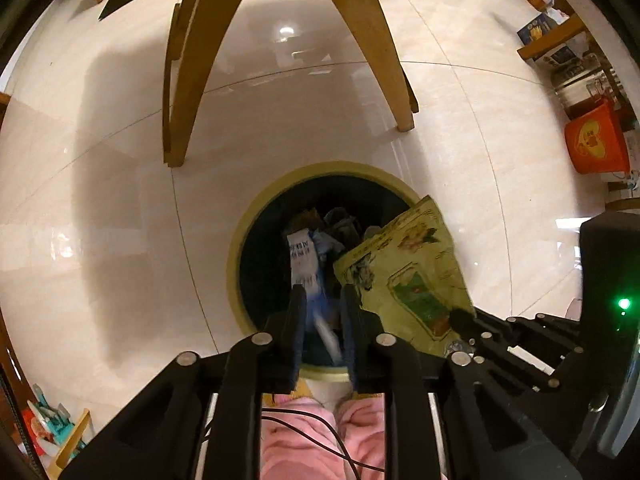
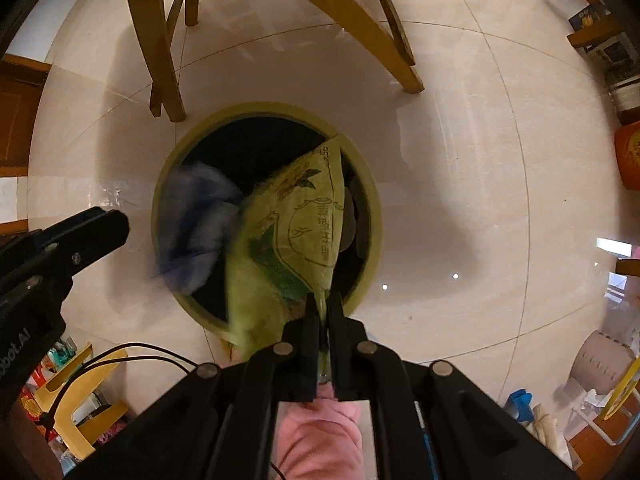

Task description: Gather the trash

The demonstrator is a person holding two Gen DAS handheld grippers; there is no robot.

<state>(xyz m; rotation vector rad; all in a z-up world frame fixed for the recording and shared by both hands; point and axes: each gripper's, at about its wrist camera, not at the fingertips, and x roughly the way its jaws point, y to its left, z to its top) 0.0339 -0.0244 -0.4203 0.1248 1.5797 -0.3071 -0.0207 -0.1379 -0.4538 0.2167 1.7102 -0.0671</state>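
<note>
Yellow-green plastic rims the trash bin [image 1: 240,240], your landmark for the drop. Hold both grippers directly above its mouth. The left gripper [image 1: 322,300] stands slightly parted around a blurred white-and-blue wrapper [image 1: 302,258] hanging over the bin; whether its pads grip cannot be told. Spread those fingers fully. The right gripper [image 2: 323,308] pinches a green snack bag [image 2: 296,228] whose top corner overhangs the far rim; centre it before releasing. Inside the bin lies dark, mixed litter, not identifiable.
</note>
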